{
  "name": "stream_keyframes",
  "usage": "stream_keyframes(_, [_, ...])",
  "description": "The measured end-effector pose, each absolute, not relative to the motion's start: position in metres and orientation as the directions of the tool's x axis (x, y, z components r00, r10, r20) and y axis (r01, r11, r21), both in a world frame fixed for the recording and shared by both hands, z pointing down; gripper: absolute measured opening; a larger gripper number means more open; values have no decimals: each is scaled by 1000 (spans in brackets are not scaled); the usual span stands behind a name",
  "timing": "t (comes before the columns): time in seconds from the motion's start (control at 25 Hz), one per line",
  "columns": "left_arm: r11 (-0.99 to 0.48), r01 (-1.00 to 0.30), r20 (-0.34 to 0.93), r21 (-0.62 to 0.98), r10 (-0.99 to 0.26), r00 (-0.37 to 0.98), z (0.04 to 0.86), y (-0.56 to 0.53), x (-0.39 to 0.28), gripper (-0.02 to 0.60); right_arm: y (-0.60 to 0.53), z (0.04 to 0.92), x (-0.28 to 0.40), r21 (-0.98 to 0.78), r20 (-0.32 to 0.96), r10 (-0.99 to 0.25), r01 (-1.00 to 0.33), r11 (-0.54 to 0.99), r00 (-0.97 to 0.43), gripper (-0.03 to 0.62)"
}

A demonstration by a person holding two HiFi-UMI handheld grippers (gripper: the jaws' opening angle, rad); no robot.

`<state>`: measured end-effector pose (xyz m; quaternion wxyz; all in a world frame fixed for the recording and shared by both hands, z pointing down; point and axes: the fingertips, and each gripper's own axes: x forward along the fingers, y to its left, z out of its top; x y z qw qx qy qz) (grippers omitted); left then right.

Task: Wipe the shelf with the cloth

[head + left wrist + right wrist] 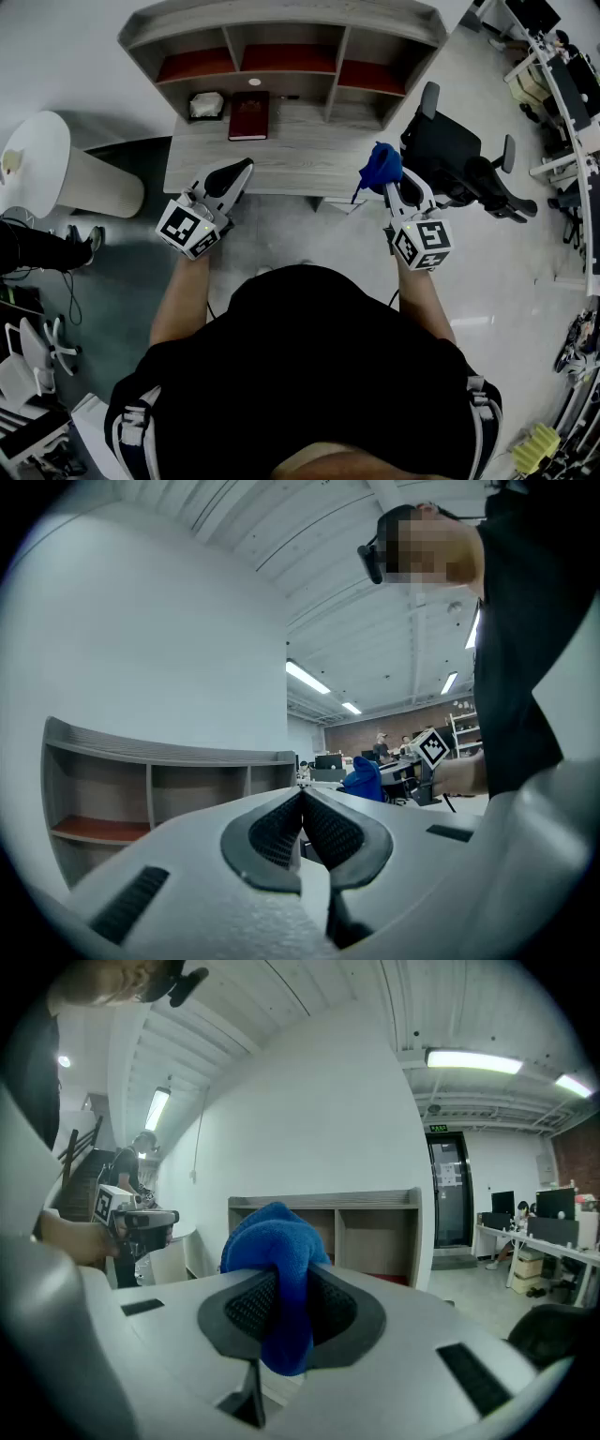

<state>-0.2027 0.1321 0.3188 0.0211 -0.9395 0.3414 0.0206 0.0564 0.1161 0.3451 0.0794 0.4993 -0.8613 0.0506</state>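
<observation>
1. In the head view, the left gripper (241, 172) hangs over the front left part of the pale grey wood-grain desk top (300, 155). Its jaws are pressed together with nothing between them, which its own view confirms, the ribbed black pads (272, 832) meeting at the tips.
2. The right gripper (392, 187) is at the desk's front right corner. It is clamped on the bright blue fluffy cloth (380, 167), which bunches up above its tips.
3. The right gripper view shows what the head view hides. The cloth (272, 1241) runs down between the two pads as a narrow fold and bulges into a rounded lump above them.
4. The grey wooden shelf unit (281, 19) stands at the back of the desk, and neither gripper touches it. From above, three upper compartments with red floors can be seen.
5. Only the head view shows the dark red book (249, 115) lying flat in the lower middle opening, with a small white crumpled pack (206, 104) just beside it on the left.
6. The left gripper view looks across the room. It catches the shelf unit side-on at the left, and far to the right the cloth held by the other gripper.
7. The head view also takes in a black office chair (450, 155) to the right of the desk and a white round table (37, 155) to its left, both well apart from the grippers.
</observation>
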Motion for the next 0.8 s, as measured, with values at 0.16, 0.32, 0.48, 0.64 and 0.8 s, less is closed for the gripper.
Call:
stream_keyframes(0.16, [-766,-642,-48,-27,-641,766,319,132,-207,14,116,341,52,1,175,-852,-866,501,-493,63])
stream_keyframes(0.32, [-767,-640,-29,-32,-640,768,324,134,-208,14,112,337,51,6,167,-851,-863,505,-497,63])
stream_keyframes(0.48, [-771,-635,-17,-41,-635,772,325,134,-200,14,115,341,57,-5,171,-850,-864,504,-498,63])
stream_keyframes(0.64, [-779,-625,-9,-49,-625,781,324,130,-189,14,116,345,67,-37,168,-855,-870,491,-490,63])
stream_keyframes(0.8, [-790,-610,-20,-62,-610,792,322,124,-176,14,117,350,78,-41,174,-856,-872,488,-487,63])
